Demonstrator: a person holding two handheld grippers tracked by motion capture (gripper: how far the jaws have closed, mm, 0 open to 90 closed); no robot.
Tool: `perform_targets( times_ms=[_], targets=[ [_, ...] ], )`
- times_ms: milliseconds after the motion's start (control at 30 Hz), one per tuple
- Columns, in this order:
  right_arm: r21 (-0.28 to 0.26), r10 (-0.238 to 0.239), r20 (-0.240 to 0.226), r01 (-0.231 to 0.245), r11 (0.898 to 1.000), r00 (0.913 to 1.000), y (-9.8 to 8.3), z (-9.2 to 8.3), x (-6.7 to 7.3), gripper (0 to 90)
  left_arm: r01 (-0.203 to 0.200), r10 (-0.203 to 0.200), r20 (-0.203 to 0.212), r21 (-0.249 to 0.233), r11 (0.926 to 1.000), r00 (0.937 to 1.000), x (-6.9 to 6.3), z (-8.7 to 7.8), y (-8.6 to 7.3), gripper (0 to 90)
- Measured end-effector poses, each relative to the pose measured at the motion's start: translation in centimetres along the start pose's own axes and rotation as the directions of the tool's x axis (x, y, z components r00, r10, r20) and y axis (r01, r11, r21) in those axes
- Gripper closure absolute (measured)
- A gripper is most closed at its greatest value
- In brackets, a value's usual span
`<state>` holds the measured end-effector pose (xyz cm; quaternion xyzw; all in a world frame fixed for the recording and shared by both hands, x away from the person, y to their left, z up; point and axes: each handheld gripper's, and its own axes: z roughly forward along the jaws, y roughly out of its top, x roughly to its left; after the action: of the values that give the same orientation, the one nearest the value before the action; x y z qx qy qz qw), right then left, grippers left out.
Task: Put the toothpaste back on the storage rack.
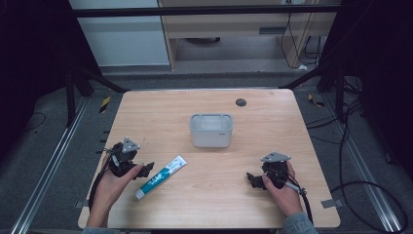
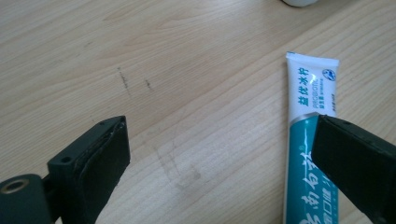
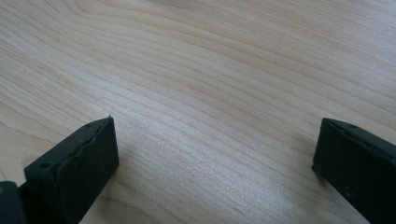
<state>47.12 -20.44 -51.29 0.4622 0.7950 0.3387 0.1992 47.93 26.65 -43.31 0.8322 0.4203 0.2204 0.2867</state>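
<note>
Wood table point(image 1: 204, 200), pale grain, faint scuff marks near the left side; left gripper point(image 1: 146, 168) low over the table near the near-left corner, held in the person's left hand point(image 1: 113, 184), grey plate on top, cable trailing back toward the near edge; jaws wide apart, nothing between them but bare wood in the left gripper view; its point there point(image 2: 219, 140).

Tube point(image 1: 160, 177), white and teal with printed characters, flat on the table, lying diagonally: cap end toward the near edge, crimped end toward the middle; sits left of centre, nearer the near edge than the far one; left gripper just beside its cap half. In the left gripper view the tube point(image 2: 310, 121) runs up the right side, and the right-hand jaw overlaps its teal part; contact or just above it, cannot tell.

Bin point(image 1: 211, 130), translucent white, rounded rectangle, upright at the table's middle, well apart from the tube and both grippers; contents not readable.

Dark round spot point(image 1: 240, 102) near the far edge, right of centre.

Right gripper point(image 1: 252, 179) near the near-right corner, in the right hand point(image 1: 284, 194), pointing toward the table's middle; jaws spread wide, gripping nothing; right gripper view point(image 3: 215, 149) has plain wood between them.
</note>
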Motion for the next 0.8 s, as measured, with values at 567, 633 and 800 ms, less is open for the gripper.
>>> perform_targets(
  times_ms=[567, 633, 800],
  targets=[
    [0.0, 0.0, 0.0, 0.0, 1.0, 1.0, 0.0, 0.0, 0.0, 0.4, -0.082, 0.08, 0.034, 0.061, 0.9948, 0.9962, -1.6, 0.1, 0.6, 6.5],
    [0.0, 0.0, 0.0, 0.0, 1.0, 1.0, 0.0, 0.0, 0.0, 0.4, -0.089, 0.087, 0.038, 0.067, 0.9938, 0.9955, -1.7, 0.0, 0.6, 8.1],
    [0.0, -0.001, 0.0, 0.001, 1.0, 1.0, 0.0, 0.0, 0.0, 0.4, -0.101, 0.097, 0.056, 0.082, 0.9915, 0.9937, -2.1, 0.2, 0.7, 18.2]
  ],
)
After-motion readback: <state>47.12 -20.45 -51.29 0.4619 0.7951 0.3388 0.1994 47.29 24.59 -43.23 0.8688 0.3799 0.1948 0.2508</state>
